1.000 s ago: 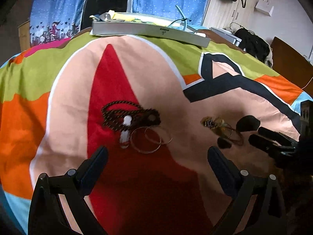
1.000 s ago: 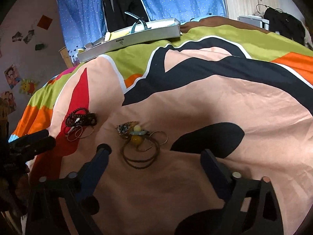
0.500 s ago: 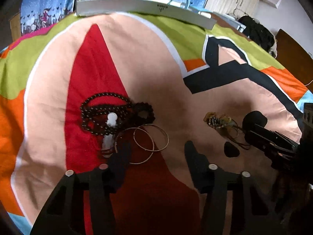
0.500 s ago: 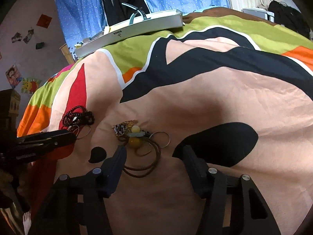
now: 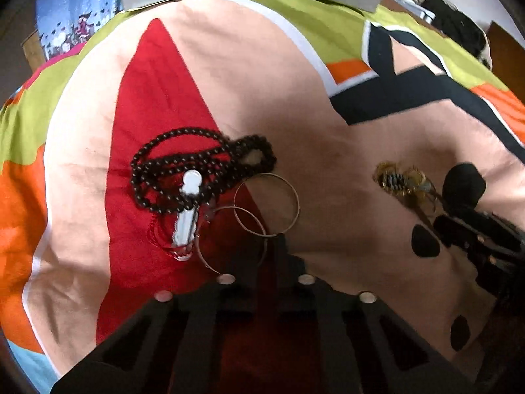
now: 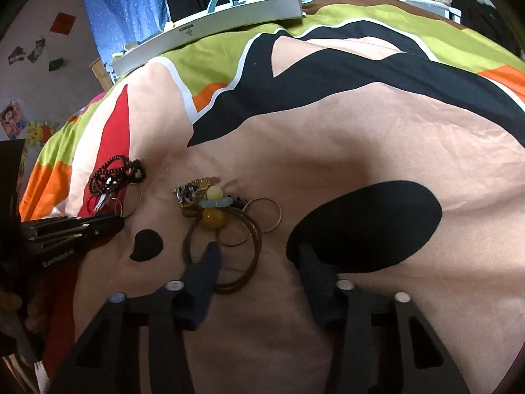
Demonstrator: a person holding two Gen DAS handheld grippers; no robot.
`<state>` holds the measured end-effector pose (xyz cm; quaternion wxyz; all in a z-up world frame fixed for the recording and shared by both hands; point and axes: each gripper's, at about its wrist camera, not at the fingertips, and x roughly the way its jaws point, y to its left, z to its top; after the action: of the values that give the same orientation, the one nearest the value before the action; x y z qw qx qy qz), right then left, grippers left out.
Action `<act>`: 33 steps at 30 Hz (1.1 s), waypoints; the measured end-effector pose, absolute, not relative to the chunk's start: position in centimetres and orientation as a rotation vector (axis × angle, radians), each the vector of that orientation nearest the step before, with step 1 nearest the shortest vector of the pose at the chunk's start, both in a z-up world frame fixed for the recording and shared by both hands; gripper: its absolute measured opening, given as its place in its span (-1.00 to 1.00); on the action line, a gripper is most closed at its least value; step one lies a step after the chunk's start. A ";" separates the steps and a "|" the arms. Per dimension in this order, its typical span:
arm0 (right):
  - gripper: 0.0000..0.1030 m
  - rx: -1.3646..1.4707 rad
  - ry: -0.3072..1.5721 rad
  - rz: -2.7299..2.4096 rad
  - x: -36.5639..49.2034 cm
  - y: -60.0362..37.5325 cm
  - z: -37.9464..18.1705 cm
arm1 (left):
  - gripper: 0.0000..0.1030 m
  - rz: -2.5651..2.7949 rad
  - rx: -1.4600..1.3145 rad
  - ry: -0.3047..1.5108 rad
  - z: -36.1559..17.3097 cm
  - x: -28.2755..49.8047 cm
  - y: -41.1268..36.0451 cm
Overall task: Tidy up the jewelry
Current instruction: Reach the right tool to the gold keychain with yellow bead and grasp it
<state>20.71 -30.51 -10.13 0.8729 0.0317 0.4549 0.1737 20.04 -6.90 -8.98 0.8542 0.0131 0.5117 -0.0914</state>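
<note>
Lying on a bright patterned bedspread, the jewelry sits in two heaps. Toward the left side, on the red wedge, a string of dark beads is coiled around a white pendant, with two thin metal hoops overlapping just beside it. The left gripper is down at the near rim of the hoops, its fingers drawn tight together; whether a hoop is pinched between them cannot be told, since the tips merge into one dark shape there.

Further right, on the peach cloth, the second heap holds a gold chain piece, a yellow bead, a pale blue piece, a metal ring and looped brown cords. The right gripper hangs over this heap with its fingers spread apart; the left finger lies over the cord loop and the right finger rests near a black blotch, grasping nothing.

Along the far edge of the bedspread lies a long grey tray.
</note>
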 end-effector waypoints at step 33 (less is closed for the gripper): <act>-0.93 0.264 0.832 0.590 11.4 -29.2 -3.7 | -1.00 -0.378 -0.091 1.047 -4.0 10.7 -5.7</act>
<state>11.41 -29.19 -3.75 0.8645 0.1258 0.3970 0.2814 10.72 -5.72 -4.01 0.8481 -0.0432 0.4966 -0.1795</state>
